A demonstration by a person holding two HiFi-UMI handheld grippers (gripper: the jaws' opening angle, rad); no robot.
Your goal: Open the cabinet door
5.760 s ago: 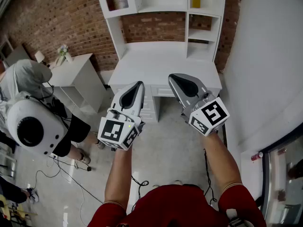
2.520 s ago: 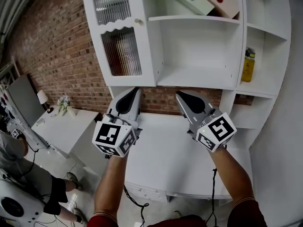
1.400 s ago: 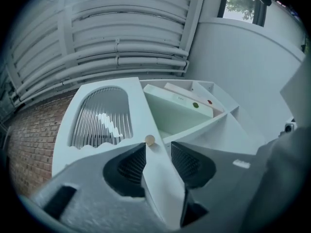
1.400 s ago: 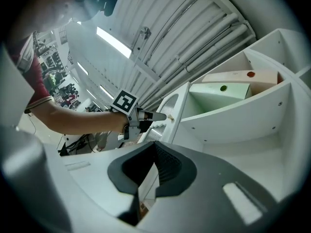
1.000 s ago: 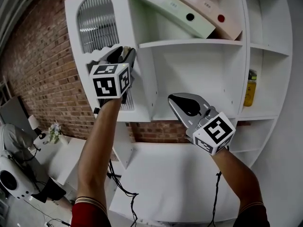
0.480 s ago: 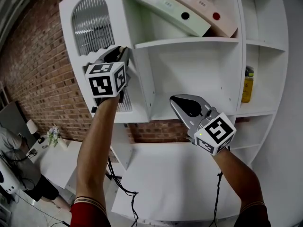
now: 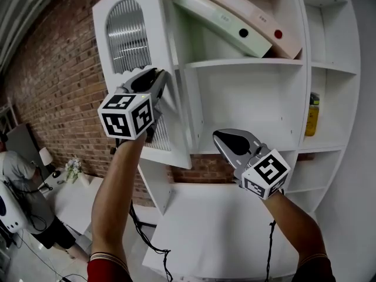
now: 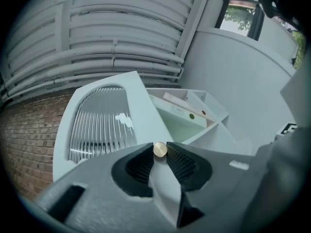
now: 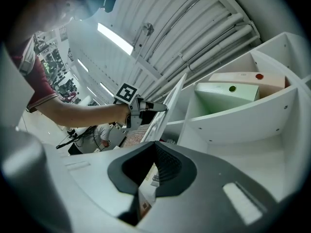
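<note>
The white cabinet door (image 7: 138,46) with ribbed glass hangs partly swung out from the upper left of the shelf unit. Its small brass knob (image 8: 160,150) sits between the ribbed pads (image 8: 142,165) of my left gripper (image 7: 157,76), which is shut on it. In the right gripper view the door (image 9: 165,113) shows edge-on, with the left gripper (image 9: 148,107) at its edge. My right gripper (image 7: 218,135) hovers lower, in front of the open middle shelf, shut and holding nothing.
A green binder (image 7: 220,21) and a pink binder (image 7: 258,19) lean on the top shelf. A yellow bottle (image 7: 312,115) stands in the right shelf column. The white desk top (image 7: 217,222) lies below. A brick wall (image 7: 53,87) is behind; a person (image 7: 17,175) stands lower left.
The left gripper rose to the door knob and closed on it. The door has since swung out from the cabinet. The right gripper has hardly moved.
</note>
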